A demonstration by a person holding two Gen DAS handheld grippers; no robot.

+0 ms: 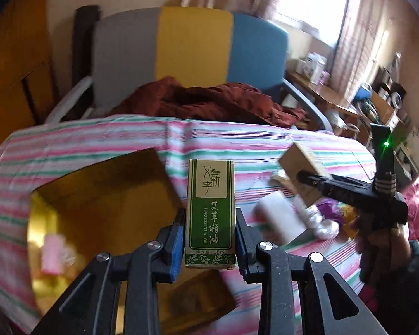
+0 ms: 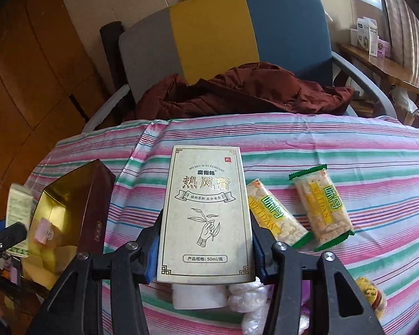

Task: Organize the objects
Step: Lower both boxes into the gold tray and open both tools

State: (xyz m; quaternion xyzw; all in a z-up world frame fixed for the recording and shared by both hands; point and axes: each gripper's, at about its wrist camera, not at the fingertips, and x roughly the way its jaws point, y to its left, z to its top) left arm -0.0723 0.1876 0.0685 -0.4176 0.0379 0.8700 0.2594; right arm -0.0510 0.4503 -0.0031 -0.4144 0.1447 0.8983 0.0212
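The left gripper (image 1: 211,231) clamps a small green-and-cream essential-oil carton (image 1: 210,215) upright above an open gold-lined box (image 1: 103,187), while the right gripper (image 2: 205,245) grips a tall pale cardboard box (image 2: 206,215) over the striped tablecloth (image 2: 349,150).

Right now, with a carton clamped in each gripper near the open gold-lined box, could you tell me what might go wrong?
1. The left gripper pinches the tall green essential-oil carton only along its lower sides, so it could tip or twist out.
2. The gold-lined box already holds a pink item; a carton dropped in may land on it.
3. The right gripper holds the wide pale carton close above the two snack bars, which it could sweep aside.
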